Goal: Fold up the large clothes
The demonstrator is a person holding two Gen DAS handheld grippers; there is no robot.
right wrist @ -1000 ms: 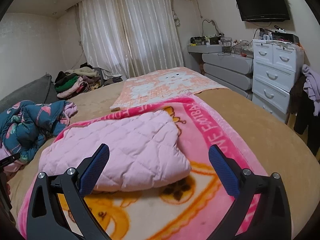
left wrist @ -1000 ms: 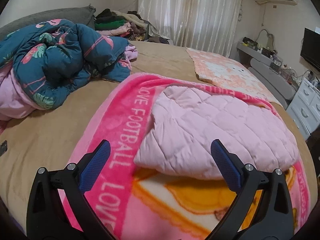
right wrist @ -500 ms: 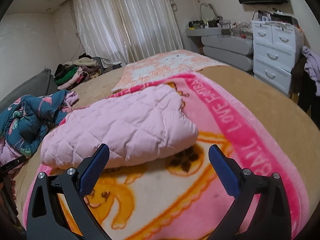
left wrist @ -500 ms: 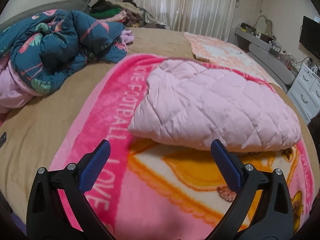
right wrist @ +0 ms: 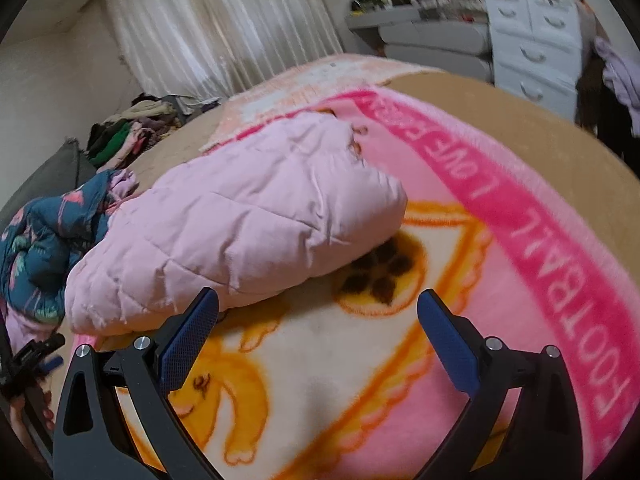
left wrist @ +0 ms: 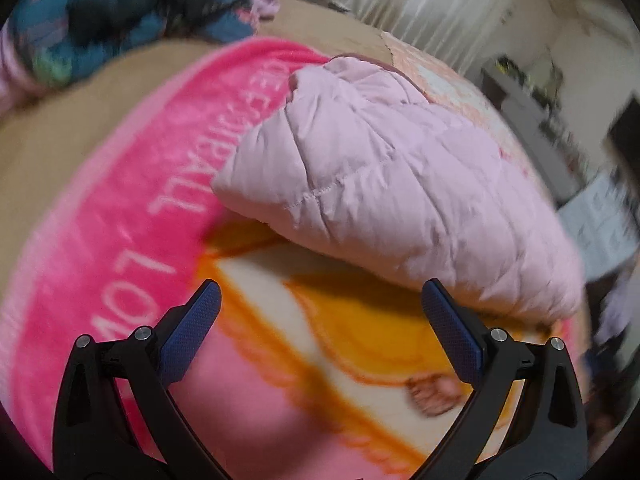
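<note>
— Two grippers, both spread wide and gripping nothing? Where does the clothing lie?

— Yes. The left gripper (left wrist: 320, 312) has its blue pads far apart, and the folded pink quilted jacket (left wrist: 392, 196) lies just ahead of them, its near edge almost over the right-hand fingertip (left wrist: 440, 300). It rests on the pink blanket (left wrist: 132, 208), whose white lettering runs out beyond the left-hand finger.

— And the other one?

— The right gripper (right wrist: 318, 312) is equally wide. There the pink quilted jacket (right wrist: 240, 224) sits ahead and toward the left-hand finger, its near edge just above that fingertip (right wrist: 204, 304). Between the fingers shows the blanket's (right wrist: 520, 216) orange cartoon print.

— Anything else around?

— A crumpled teal floral quilt (right wrist: 44, 240) far beyond the left finger, a white drawer unit (right wrist: 536, 40) past the right one, and white curtains (right wrist: 216, 28) at the back. The left view is blurred.
</note>
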